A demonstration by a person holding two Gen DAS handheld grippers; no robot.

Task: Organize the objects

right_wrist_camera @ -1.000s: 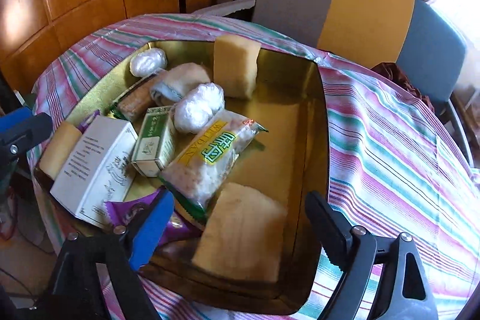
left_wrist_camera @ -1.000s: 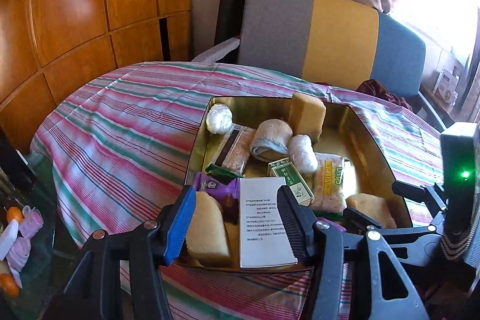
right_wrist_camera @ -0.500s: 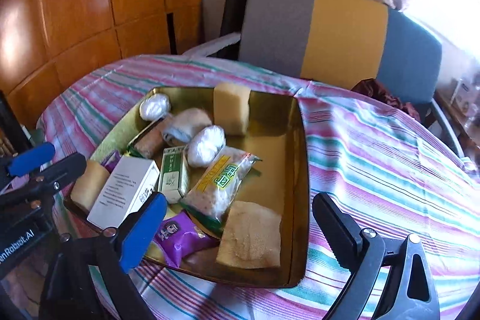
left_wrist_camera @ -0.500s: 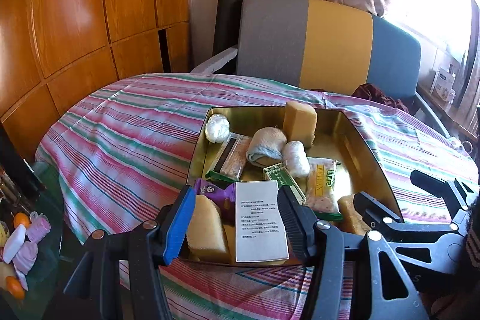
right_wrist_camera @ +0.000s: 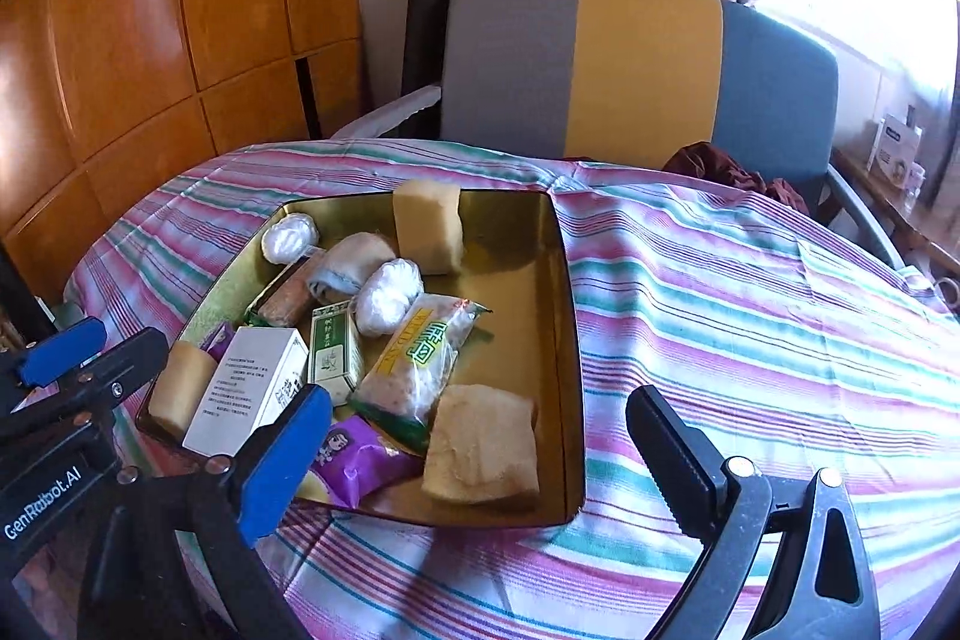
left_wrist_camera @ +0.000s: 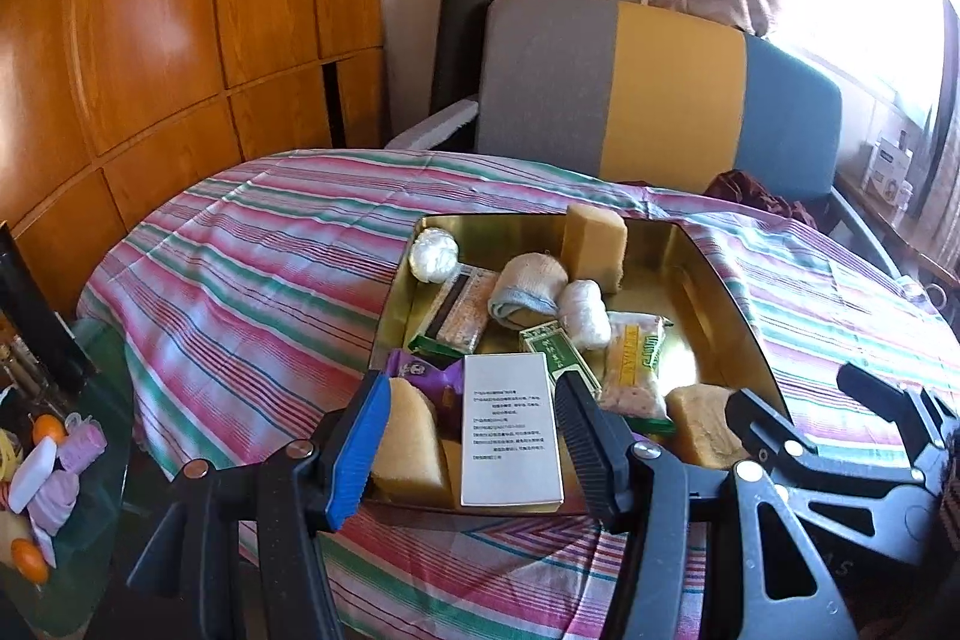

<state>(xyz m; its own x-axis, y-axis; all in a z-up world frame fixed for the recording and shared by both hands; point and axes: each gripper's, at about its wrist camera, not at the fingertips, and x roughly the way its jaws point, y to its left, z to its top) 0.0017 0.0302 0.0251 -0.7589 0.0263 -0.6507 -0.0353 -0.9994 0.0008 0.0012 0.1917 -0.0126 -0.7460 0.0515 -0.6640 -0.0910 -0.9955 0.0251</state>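
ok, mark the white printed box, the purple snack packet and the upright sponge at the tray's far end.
white printed box (left_wrist_camera: 511,427), left wrist view, middle of its printed top face.
purple snack packet (right_wrist_camera: 354,460), right wrist view, middle of the wrapper.
upright sponge (right_wrist_camera: 427,233), right wrist view, middle of its front face.

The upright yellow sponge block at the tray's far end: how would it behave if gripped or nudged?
The sponge block looks porous, so probably light and squashy under the fingers. Standing on end against the gold tray wall, it would likely topple if nudged.
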